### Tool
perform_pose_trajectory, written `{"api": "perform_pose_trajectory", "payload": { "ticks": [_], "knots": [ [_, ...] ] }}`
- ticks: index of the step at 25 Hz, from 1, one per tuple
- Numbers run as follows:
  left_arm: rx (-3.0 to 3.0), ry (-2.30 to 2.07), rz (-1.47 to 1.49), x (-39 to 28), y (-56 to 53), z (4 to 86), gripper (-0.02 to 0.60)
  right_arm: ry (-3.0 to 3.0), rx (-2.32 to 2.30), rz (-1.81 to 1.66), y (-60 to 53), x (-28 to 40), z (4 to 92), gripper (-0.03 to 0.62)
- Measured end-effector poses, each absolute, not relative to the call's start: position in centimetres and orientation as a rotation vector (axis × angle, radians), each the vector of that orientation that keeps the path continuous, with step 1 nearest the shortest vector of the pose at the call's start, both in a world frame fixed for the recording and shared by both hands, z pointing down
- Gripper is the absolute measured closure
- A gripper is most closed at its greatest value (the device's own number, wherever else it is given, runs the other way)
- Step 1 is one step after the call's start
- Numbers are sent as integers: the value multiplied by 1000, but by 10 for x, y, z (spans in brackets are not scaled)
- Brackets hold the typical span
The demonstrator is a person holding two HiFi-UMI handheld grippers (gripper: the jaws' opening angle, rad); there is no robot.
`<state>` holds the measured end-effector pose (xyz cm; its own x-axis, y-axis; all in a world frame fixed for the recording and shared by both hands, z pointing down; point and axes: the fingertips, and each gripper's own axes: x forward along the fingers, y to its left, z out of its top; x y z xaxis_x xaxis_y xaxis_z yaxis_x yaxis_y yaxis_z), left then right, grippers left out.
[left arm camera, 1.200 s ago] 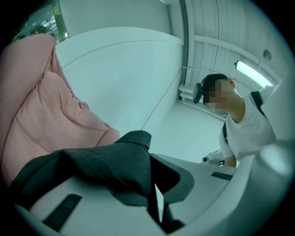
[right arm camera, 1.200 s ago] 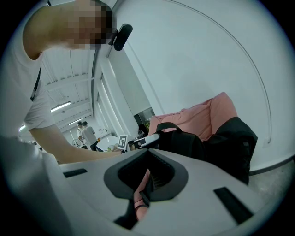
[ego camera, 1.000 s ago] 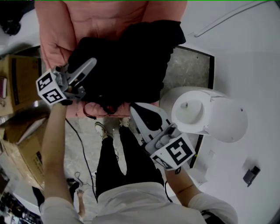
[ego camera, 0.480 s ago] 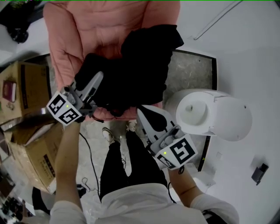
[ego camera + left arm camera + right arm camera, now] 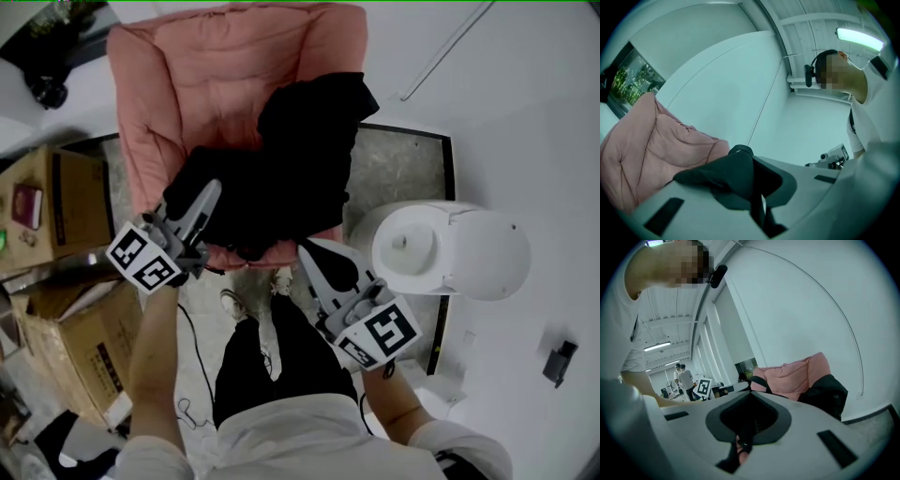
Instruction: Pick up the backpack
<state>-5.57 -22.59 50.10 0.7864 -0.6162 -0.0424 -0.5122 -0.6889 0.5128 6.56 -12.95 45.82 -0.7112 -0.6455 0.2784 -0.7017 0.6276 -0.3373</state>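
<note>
Head view: pink chair (image 5: 216,84) at top of frame, used as reference. Black backpack (image 5: 291,159) lies slumped on the chair's seat, from the backrest down to the front edge, leaning toward the chair's right side.

Left gripper (image 5: 211,190) is at the chair's front-left corner, tips touching the backpack's lower left edge. Left gripper view: jaws pressed together on a black strap (image 5: 740,150), which loops out just above the pad tips; chair cushion is visible behind them.

Right gripper (image 5: 307,248) is at the chair's front edge, just below the backpack's lower right part. Right gripper view: jaws closed, pinching a thin dark strip (image 5: 743,432) that runs through the seam between the pads, with a pinkish bit beside it. Cannot tell from either view which part of the backpack this strip is. Chair and backpack show beyond the tips.

Surroundings: white domed unit (image 5: 469,253) just right of the chair's front. Grey mat (image 5: 398,173) on the floor to the chair's right. Cardboard boxes (image 5: 66,319) left of the chair. Operator's black trousers (image 5: 281,366) in front of the chair.
</note>
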Motion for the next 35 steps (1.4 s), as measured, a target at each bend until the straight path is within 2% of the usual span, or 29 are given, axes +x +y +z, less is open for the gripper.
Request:
{"api": "perform_pose_trajectory", "payload": {
  "ticks": [21, 35],
  "knots": [
    [2454, -1015, -380, -78, -200, 436, 560, -2722, 1234, 542, -96, 85, 411, 572],
    [2614, -1211, -261, -100, -203, 332, 560, -2789, 1271, 415, -117, 105, 342, 572]
  ]
}}
